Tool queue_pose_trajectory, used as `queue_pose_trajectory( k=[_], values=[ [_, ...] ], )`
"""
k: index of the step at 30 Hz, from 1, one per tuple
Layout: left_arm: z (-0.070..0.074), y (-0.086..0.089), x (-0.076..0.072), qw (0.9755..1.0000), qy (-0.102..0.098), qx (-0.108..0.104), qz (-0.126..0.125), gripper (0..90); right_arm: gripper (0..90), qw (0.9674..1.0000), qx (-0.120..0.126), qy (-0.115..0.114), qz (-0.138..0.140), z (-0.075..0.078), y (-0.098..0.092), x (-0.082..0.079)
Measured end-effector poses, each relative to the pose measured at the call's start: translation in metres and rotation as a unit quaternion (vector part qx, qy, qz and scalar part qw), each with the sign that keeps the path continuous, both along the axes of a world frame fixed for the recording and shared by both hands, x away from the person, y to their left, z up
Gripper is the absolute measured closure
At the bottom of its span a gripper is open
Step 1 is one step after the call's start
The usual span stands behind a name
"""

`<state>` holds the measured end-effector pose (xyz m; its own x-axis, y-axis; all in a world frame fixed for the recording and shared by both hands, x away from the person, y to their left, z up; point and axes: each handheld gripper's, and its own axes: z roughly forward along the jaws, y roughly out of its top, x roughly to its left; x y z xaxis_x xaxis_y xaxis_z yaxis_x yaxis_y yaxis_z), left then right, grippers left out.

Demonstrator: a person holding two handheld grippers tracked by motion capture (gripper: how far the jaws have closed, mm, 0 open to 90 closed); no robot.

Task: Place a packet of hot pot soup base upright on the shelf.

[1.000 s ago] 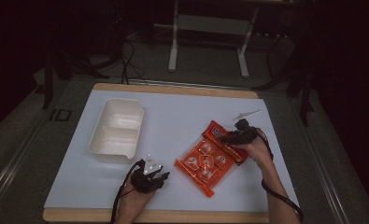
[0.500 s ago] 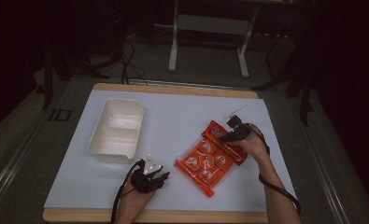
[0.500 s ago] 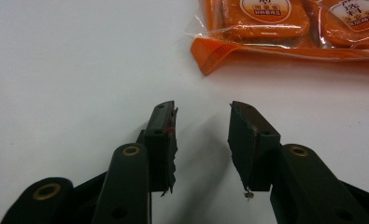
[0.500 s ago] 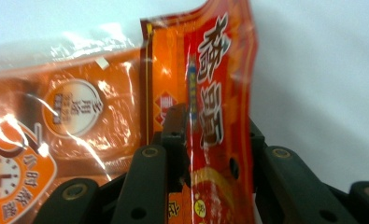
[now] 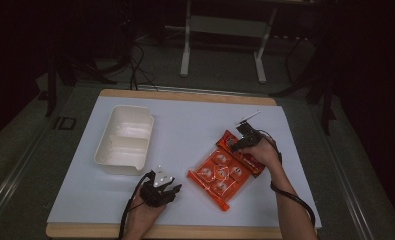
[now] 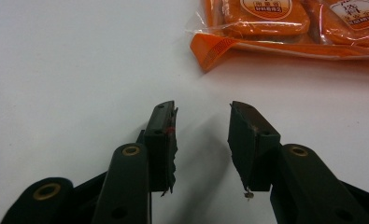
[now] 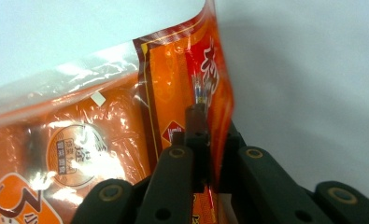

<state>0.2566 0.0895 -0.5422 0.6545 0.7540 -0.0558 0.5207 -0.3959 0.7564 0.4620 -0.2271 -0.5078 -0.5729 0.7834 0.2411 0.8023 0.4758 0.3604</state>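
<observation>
In the high view, an orange snack packet [image 5: 225, 170] lies slantwise on the white table [image 5: 195, 125], and everything else is placed here from it. A white two-compartment tray [image 5: 122, 140] sits well apart from the packet on its left, with a broad bare stretch of table between them. The right gripper [image 5: 233, 145] sits at the packet's far red edge, the person's right hand [image 5: 262, 152] behind it, close to the table's right border. The left gripper [image 5: 169, 189] rests on the table just beside the packet's near corner, short of it, held by the left hand [image 5: 144, 212] near the table's front wooden edge. Beyond the packet, toward the far edge, the table is bare and roomy.

In the left gripper view, the left gripper [image 6: 202, 128] has its jaws set narrowly apart with bare table between them, gripping nothing. The packet's near corner [image 6: 210, 49] lies ahead of the jaws and a little right, apart from them, with open surface to its left.

In the right gripper view, the right gripper [image 7: 209, 133] is clamped on the packet's red sealed edge [image 7: 205, 79], which stands lifted and curled up off the table. The packet's clear body with round pieces [image 7: 74, 149] spreads left of the jaws; right of that edge the table is bare
</observation>
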Motion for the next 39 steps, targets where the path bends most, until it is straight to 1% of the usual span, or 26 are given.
queue_pose_trajectory(
  k=[3,5,7,11,16,20,21,25,29,32,34,36,38,39],
  values=[
    [0.0,0.0,0.0,1.0,0.0,-0.001,0.001,61.4,89.3,0.9999,-0.009,-0.008,0.004,0.001,0.002,-0.001],
    [0.0,0.0,0.0,1.0,0.0,-0.001,0.001,61.4,89.4,0.9997,-0.017,-0.016,0.002,0.003,0.004,-0.003],
    [0.0,0.0,0.0,1.0,0.001,-0.002,0.001,61.4,89.4,0.9995,-0.021,-0.025,0.005,0.005,0.005,-0.005],
    [0.0,0.0,0.0,1.0,0.0,-0.002,0.001,61.4,89.4,0.9991,-0.012,-0.036,0.016,0.012,0.004,-0.009],
    [0.0,0.0,0.0,1.0,0.0,-0.001,0.001,61.4,89.5,0.9983,-0.015,-0.051,0.023,0.026,0.005,-0.015],
    [0.0,0.0,0.0,1.0,0.0,-0.001,0.001,61.4,89.6,0.9979,-0.014,-0.059,0.024,0.037,0.005,-0.019],
    [0.0,0.0,0.0,1.0,0.0,-0.002,0.001,61.4,89.6,0.998,-0.012,-0.058,0.022,0.04,0.005,-0.021],
    [0.0,0.0,0.0,1.0,0.0,-0.002,0.002,61.4,89.6,0.9971,0.0,-0.071,0.029,0.057,0.006,-0.027],
    [0.0,0.0,0.0,1.0,-0.001,-0.002,0.002,61.4,89.7,0.996,0.006,-0.08,0.038,0.074,0.007,-0.033],
    [0.0,0.0,0.0,1.0,-0.001,-0.002,0.002,61.3,89.7,0.9954,0.015,-0.084,0.044,0.085,0.009,-0.037],
    [0.0,0.0,0.0,1.0,-0.001,-0.002,0.001,61.3,89.7,0.9953,0.025,-0.082,0.045,0.092,0.01,-0.04],
    [0.0,0.0,0.0,1.0,-0.001,-0.003,0.002,61.3,89.7,0.9945,0.033,-0.084,0.053,0.1,0.01,-0.042],
    [0.0,0.001,0.0,1.0,-0.002,-0.002,0.002,61.3,89.7,0.9939,0.047,-0.083,0.056,0.109,0.01,-0.046],
    [0.0,0.0,0.0,1.0,-0.002,-0.003,0.002,61.3,89.7,0.9933,0.058,-0.083,0.057,0.114,0.01,-0.047]
  ],
)
